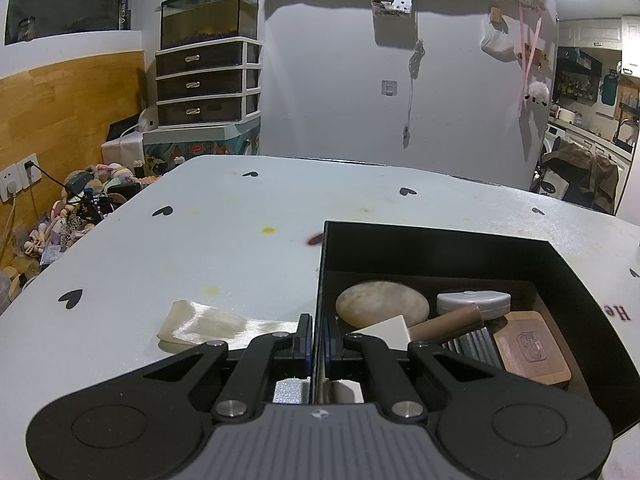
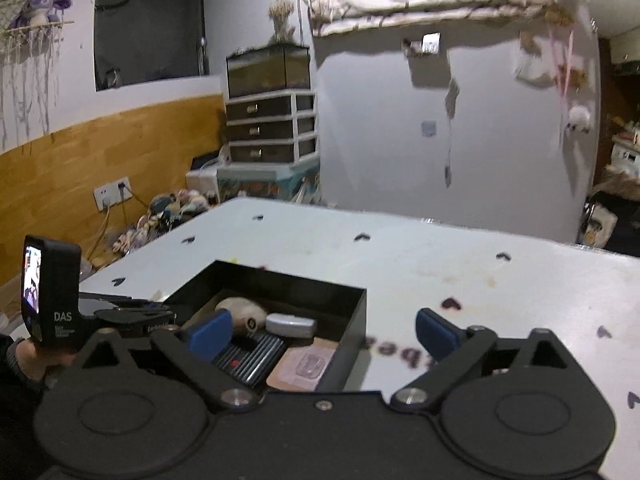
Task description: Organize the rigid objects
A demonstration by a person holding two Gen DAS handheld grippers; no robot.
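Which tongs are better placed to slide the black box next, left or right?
Left. The left tongs are shut on the near-left wall of the open black box. The right tongs hang open above the box's right side, gripping nothing.

box x1 | stone x1 | wood block x1 | cylinder x1 | ribbon x1 | grippers x2

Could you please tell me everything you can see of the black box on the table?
The black box is an open-topped, straight-walled rectangular container, matte, seemingly rigid card. It sits flat on the white table. Inside lie a pale oval stone, a grey case, a brown cylinder, a ribbed dark item and a wooden block. The left gripper pinches its left wall.
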